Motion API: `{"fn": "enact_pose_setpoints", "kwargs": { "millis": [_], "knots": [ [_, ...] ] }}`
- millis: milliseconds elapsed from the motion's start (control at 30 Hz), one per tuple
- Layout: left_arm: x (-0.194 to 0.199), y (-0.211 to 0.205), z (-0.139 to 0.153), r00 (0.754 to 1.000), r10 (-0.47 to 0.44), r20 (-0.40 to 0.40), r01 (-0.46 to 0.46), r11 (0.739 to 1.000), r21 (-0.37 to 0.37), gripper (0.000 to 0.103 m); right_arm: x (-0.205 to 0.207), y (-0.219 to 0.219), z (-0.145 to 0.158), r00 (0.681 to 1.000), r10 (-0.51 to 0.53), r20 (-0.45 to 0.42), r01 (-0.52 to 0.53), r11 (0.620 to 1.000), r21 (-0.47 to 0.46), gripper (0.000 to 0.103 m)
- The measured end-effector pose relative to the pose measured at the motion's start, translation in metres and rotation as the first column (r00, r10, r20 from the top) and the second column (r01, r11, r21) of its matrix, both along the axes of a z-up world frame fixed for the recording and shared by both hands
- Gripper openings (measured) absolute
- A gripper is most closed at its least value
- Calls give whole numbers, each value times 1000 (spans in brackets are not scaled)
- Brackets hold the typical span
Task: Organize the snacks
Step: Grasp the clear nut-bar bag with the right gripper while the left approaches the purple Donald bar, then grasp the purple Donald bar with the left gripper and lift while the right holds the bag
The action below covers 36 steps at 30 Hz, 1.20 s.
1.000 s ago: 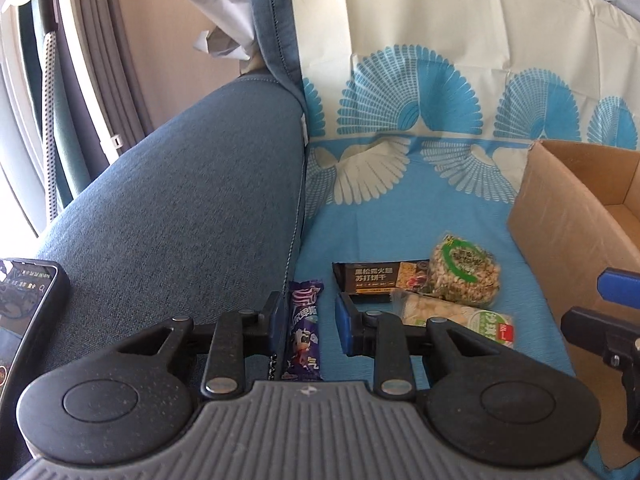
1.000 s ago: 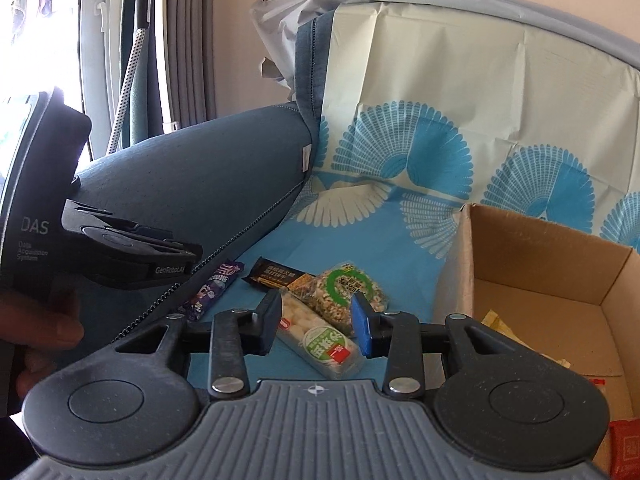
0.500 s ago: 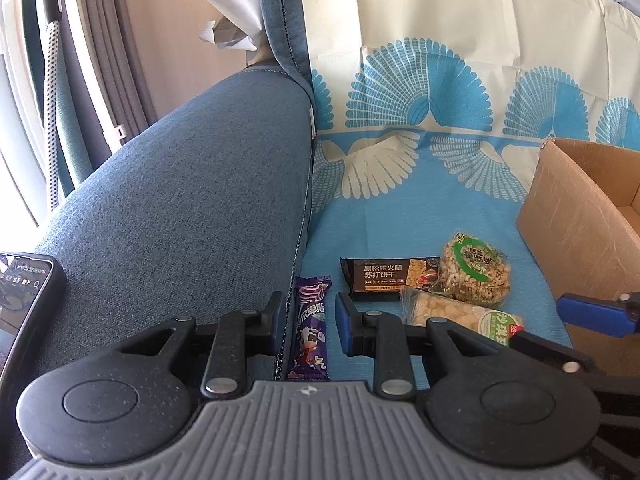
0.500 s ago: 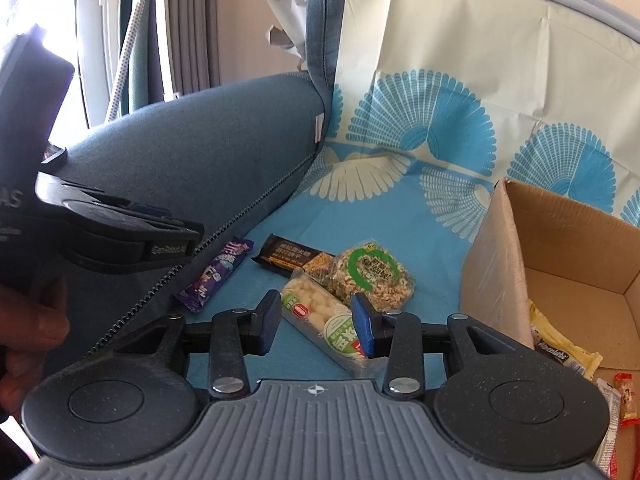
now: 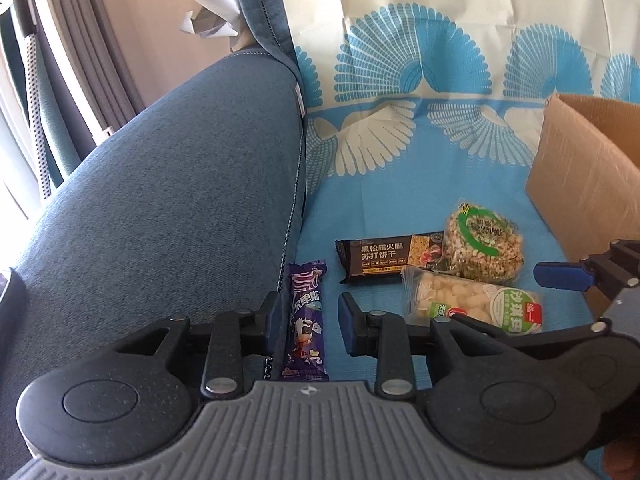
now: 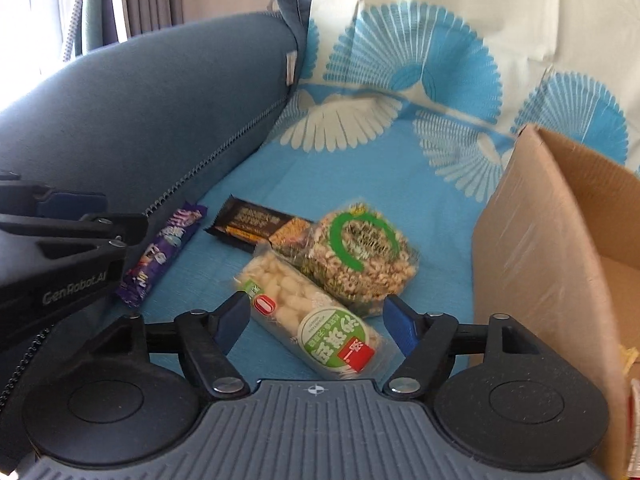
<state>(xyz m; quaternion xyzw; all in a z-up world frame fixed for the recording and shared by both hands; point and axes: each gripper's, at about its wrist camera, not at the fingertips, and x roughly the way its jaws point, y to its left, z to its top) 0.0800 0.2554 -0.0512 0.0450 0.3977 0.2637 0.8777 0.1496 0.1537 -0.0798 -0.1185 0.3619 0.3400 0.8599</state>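
I am lowering my right hand-held gripper (image 6: 316,326), jaws released wide, around the white puffed-snack pack (image 6: 316,326) to grasp it. My left hand-held gripper (image 5: 306,322) is waiting released over the purple bar (image 5: 306,322), for boxing next.

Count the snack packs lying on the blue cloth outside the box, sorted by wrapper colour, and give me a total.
Purple wrapper: 1
Black wrapper: 1
Clear wrapper with green label: 2, the round cereal cake and the long puffed bar
Total: 4
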Motion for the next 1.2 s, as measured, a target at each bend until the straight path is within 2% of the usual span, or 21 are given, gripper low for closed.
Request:
{"fn": "enact_pose_setpoints", "kwargs": {
  "millis": [167, 333, 433, 500, 567, 800, 833, 933, 1033, 1100, 1167, 1200],
  "knots": [
    [11, 1, -8, 1000, 21, -13, -21, 1000, 2, 38, 10, 8, -16, 998, 16, -57, -18, 1000, -25, 81],
    [23, 5, -15, 999, 40, -29, -40, 999, -3, 38, 11, 11, -24, 994, 43, -97, -47, 998, -44, 81],
    [28, 6, -20, 998, 43, -38, -43, 999, 8, 38, 9, 12, -25, 992, 68, -108, -74, 996, -50, 65],
    [31, 6, -23, 998, 44, -46, -44, 999, 13, 38, 4, 12, -23, 990, 97, -99, -102, 994, -50, 47],
    [34, 7, -25, 998, 49, -45, -48, 999, 8, 39, -1, 12, -21, 988, 123, -91, -128, 990, -52, 39],
    [39, 9, -26, 996, 73, -49, -73, 997, -4, 39, -20, 2, -9, 989, 97, -113, -104, 993, -58, 38],
    [39, 7, -27, 996, 73, -59, -73, 997, 8, 40, -23, -1, -6, 995, 68, -73, -72, 996, -45, 38],
    [42, 3, -31, 994, 65, -88, -62, 998, 28, 47, -34, -15, -1, 994, 5, -107, -10, 999, -43, 38],
    [46, -2, -40, 990, 56, -128, -48, 997, 68, 51, -49, -29, 1, 989, -44, -139, 38, 998, -44, 38],
    [51, -4, -50, 982, 55, -182, -34, 993, 115, 51, -61, -35, 1, 986, -64, -157, 57, 997, -47, 38],
    [54, -4, -61, 971, 59, -232, -30, 991, 128, 51, -69, -39, 0, 981, -65, -180, 58, 997, -43, 38],
    [54, -3, -62, 971, 63, -231, -34, 991, 129, 51, -73, -41, 0, 980, -64, -188, 57, 997, -44, 38]
  ]
}}
